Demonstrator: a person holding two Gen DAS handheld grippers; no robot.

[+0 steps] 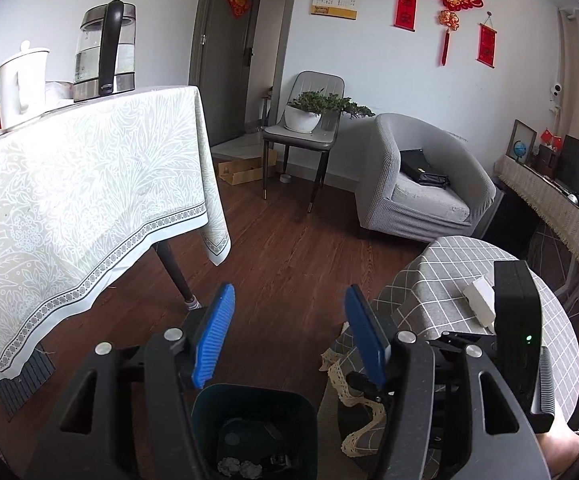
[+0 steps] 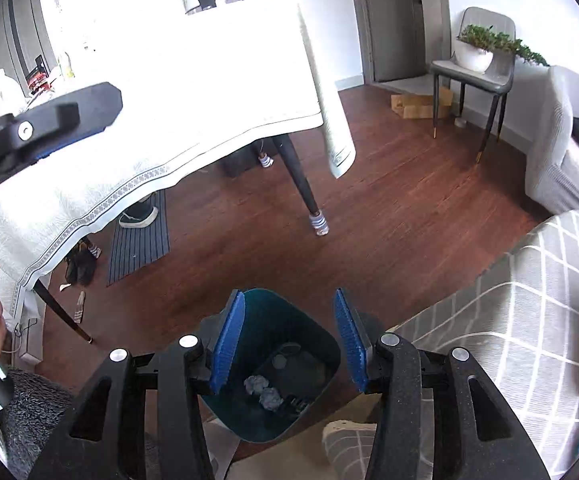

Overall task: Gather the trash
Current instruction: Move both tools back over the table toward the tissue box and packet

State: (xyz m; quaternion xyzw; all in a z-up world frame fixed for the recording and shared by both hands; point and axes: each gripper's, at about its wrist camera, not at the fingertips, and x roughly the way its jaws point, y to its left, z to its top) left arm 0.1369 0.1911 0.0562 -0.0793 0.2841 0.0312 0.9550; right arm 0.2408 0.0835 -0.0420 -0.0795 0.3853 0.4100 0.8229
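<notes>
A dark teal bin point(image 2: 285, 316) stands on the wood floor between the two tables. Two crumpled grey paper balls point(image 2: 263, 391) lie at its bottom, beside some dark items. My right gripper point(image 2: 289, 296) hovers above the bin, blue pads apart, with nothing between them. My left gripper point(image 1: 291, 294) is also open and empty, held higher, with the bin point(image 1: 257, 396) below its base and the paper balls point(image 1: 237, 468) just in view. One finger of the left gripper point(image 2: 69, 114) shows at the upper left of the right wrist view.
A table under a pale leaf-patterned cloth point(image 1: 69, 200) carries a glass kettle point(image 1: 105, 52) and a white jug point(image 1: 21, 84). A round table with a grey checked cloth point(image 1: 441, 280) holds a white box point(image 1: 479, 300). Beyond stand an armchair point(image 1: 421, 184) and a chair with a plant point(image 1: 309, 120). A shoe point(image 2: 139, 216) lies under the table.
</notes>
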